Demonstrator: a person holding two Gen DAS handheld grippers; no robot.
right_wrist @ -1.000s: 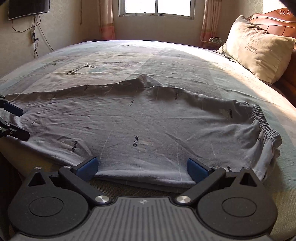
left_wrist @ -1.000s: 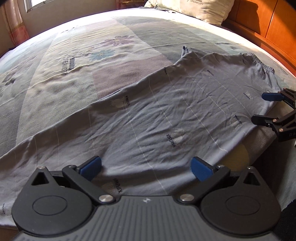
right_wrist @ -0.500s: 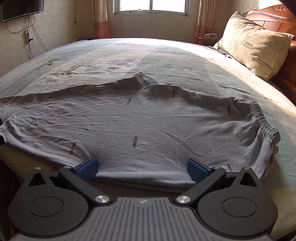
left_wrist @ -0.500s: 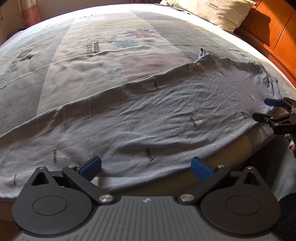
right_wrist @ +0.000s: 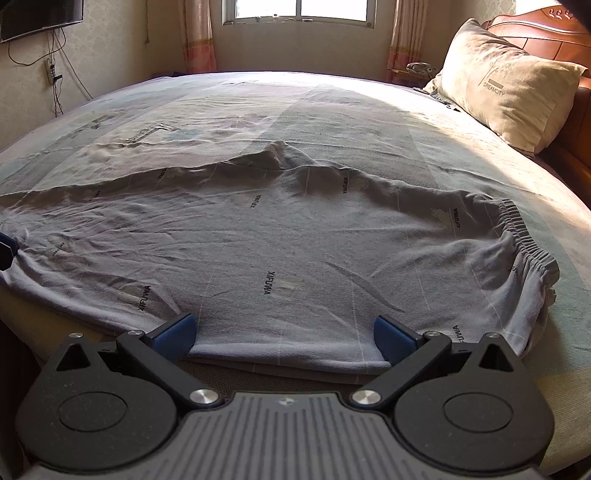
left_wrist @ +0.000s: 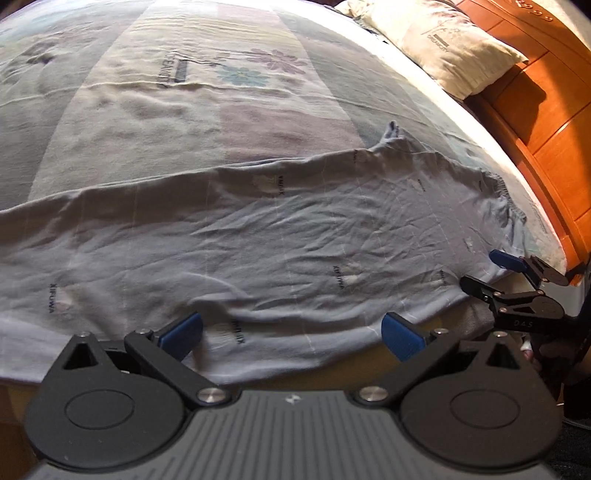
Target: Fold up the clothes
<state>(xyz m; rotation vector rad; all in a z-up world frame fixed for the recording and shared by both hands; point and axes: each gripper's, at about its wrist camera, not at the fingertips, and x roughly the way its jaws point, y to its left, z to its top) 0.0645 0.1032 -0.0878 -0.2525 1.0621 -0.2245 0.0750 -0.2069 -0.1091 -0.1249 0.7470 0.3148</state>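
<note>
Grey-blue trousers [left_wrist: 295,229] printed with dark lettering lie flat along the near side of the bed, their elastic waistband [right_wrist: 517,225] towards the headboard. My left gripper [left_wrist: 291,328] is open, its blue pads straddling the trousers' near hem towards the leg end. My right gripper [right_wrist: 284,332] is open too, with the near folded edge of the trousers [right_wrist: 295,236] lying between its pads close to the waistband. In the left wrist view the right gripper [left_wrist: 487,273] shows at the far right. Only a sliver of the left gripper [right_wrist: 5,247] shows in the right wrist view.
A patterned bedsheet [left_wrist: 184,92] covers the wide bed beyond the trousers. A beige pillow [right_wrist: 506,85] leans on the wooden headboard [left_wrist: 535,110] at the right. A window [right_wrist: 299,11] and a wall-mounted screen [right_wrist: 37,14] are at the back. The mattress edge drops off just below both grippers.
My left gripper has slid left along the near hem, away from the right gripper and towards the leg end. The right gripper has hardly moved. Both stay open.
</note>
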